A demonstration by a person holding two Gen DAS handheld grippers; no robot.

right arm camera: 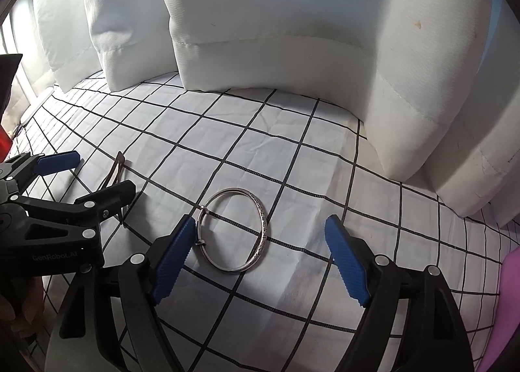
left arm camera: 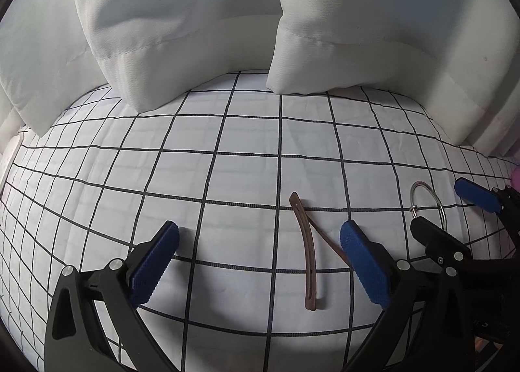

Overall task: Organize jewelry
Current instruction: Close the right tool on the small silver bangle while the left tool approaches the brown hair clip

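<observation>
A brown open hair clip (left arm camera: 307, 251) lies on the checked cloth (left arm camera: 227, 177) between my left gripper's fingers, nearer the right one. My left gripper (left arm camera: 260, 261) is open and empty. A silver bangle (right arm camera: 232, 229) lies on the cloth between my right gripper's fingers, close to the left pad (right arm camera: 170, 260). My right gripper (right arm camera: 260, 258) is open and empty. The bangle (left arm camera: 427, 201) and the right gripper (left arm camera: 455, 209) show at the right of the left wrist view. The clip (right arm camera: 113, 177) and the left gripper (right arm camera: 91, 173) show at the left of the right wrist view.
White curtains (left arm camera: 195, 21) hang down to the cloth at the back and right (right arm camera: 325, 47). A pink object (right arm camera: 507, 300) sits at the far right edge. The two grippers are side by side, close together.
</observation>
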